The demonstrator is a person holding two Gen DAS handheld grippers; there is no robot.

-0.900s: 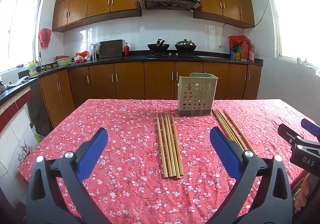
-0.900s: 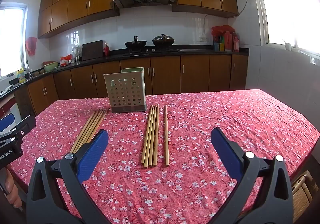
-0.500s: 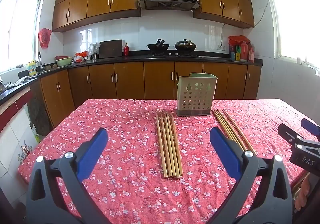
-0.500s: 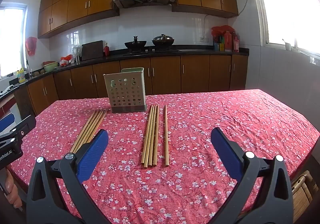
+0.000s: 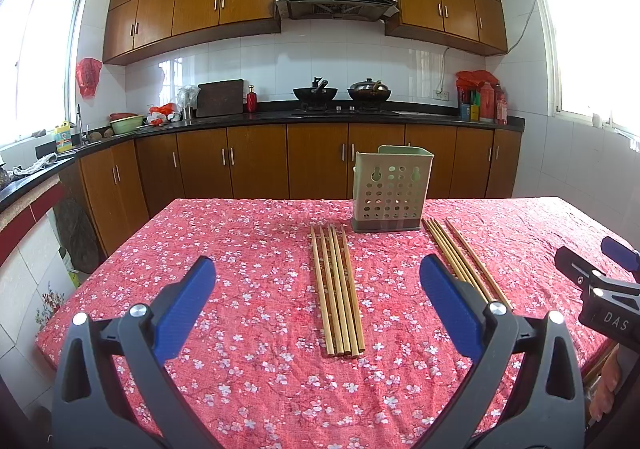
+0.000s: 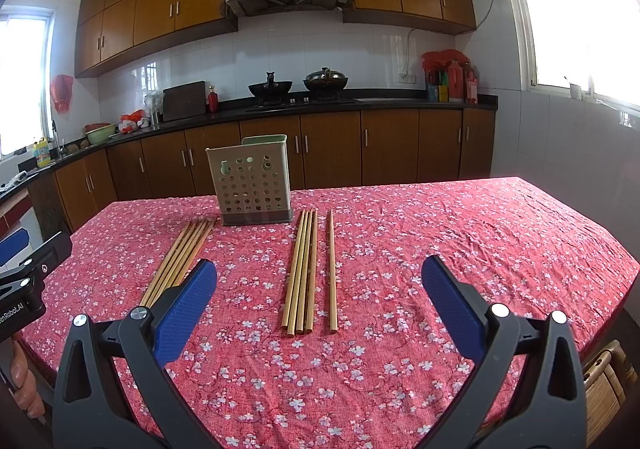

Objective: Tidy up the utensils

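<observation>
Both grippers are spread wide with nothing between the blue pads — the left gripper (image 5: 320, 301) and right gripper (image 6: 320, 301) hover over the near edge of the table (image 6: 460, 241), apart from everything on it. One chopstick bundle (image 5: 338, 289) lies in front of the left one, pointing toward the far edge. A second bundle (image 6: 302, 269) plus a single chopstick (image 6: 332, 269) just beside it sit in front of the right one. The perforated utensil holder (image 5: 390, 189) stands upright near the far edge — between the two groups.
</observation>
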